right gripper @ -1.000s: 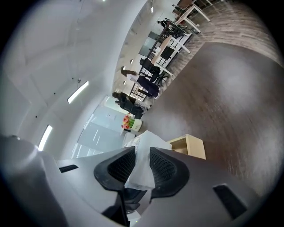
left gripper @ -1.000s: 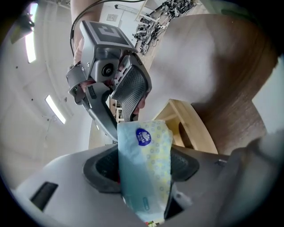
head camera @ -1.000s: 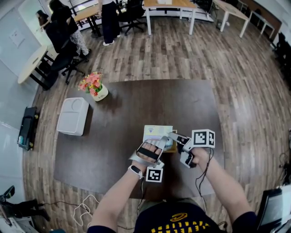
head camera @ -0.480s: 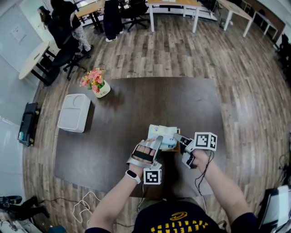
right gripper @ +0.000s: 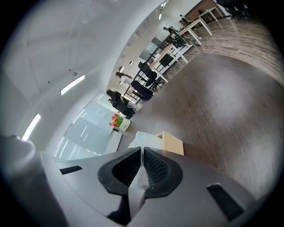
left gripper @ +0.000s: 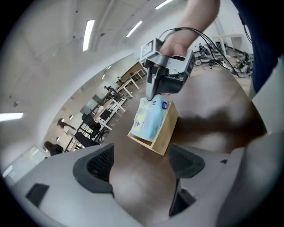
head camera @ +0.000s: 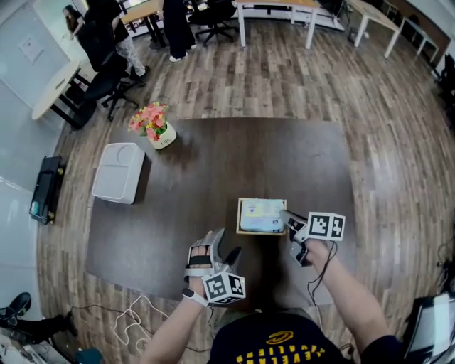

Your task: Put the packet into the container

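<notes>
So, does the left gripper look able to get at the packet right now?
Probably yes: the left gripper is open and empty, with bare table between it and the packet. The right gripper, closing on the packet's right edge, leaves the left side free.

The place is an open-plan office or lab. A wide wood-plank floor (head camera: 298,85) carries light wooden desks on white legs (head camera: 277,4), black swivel chairs (head camera: 213,13) and a round white table (head camera: 51,91). People (head camera: 178,25) stand by the desks, long ceiling strip lights (left gripper: 88,34) run overhead, and a dark brown square tabletop (head camera: 213,163) holds a white pot of pink flowers (head camera: 151,126).
</notes>
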A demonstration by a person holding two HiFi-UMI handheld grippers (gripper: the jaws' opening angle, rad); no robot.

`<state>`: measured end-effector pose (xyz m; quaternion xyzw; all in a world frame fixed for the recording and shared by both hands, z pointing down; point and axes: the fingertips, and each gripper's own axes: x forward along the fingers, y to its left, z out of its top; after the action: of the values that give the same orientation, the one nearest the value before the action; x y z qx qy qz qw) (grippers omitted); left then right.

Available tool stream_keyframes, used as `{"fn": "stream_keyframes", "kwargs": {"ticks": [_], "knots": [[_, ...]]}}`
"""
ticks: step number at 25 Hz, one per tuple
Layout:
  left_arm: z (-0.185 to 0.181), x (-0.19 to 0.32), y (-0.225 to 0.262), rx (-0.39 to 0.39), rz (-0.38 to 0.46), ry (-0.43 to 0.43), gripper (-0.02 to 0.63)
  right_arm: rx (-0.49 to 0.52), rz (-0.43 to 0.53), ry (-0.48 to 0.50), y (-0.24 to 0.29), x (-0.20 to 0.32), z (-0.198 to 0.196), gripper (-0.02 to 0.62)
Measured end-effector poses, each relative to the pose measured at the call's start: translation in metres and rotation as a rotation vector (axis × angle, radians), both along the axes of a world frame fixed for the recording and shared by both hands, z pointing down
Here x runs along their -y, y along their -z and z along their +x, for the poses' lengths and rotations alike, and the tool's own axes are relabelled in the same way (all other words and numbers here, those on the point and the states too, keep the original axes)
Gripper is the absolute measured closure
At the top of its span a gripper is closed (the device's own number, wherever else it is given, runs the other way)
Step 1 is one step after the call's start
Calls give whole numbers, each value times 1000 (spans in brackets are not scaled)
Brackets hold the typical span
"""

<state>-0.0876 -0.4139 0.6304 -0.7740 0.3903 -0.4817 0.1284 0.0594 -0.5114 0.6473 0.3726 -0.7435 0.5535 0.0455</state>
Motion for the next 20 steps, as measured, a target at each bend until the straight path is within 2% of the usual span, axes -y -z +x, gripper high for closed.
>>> {"fn": "stream_keyframes", "kwargs": {"ticks": [2, 5, 7, 9, 11, 13, 17, 20], "knots": [[0, 1, 4, -67, -21, 41, 222, -30, 17, 21, -3, -2, -5, 566], [9, 2, 6, -122, -44, 62, 222, -97, 40, 50, -12, -2, -12, 565], [14, 2, 9, -158, -54, 73, 222, -184, 53, 85, -16, -2, -12, 563], [19, 2, 13, -227, -76, 102, 222, -280, 69, 135, -19, -4, -10, 523], [22, -1, 18, -357, -127, 158, 222, -352, 90, 172, -19, -4, -8, 489], [26, -5, 25, -523, -195, 227, 222, -375, 120, 175, -12, -4, -6, 468], [31, -14, 45, -837, -335, 347, 222, -315, 208, 138, 19, -7, -3, 466], [33, -21, 60, -1042, -419, 396, 223, -254, 282, 110, 46, -21, 4, 466]]}}
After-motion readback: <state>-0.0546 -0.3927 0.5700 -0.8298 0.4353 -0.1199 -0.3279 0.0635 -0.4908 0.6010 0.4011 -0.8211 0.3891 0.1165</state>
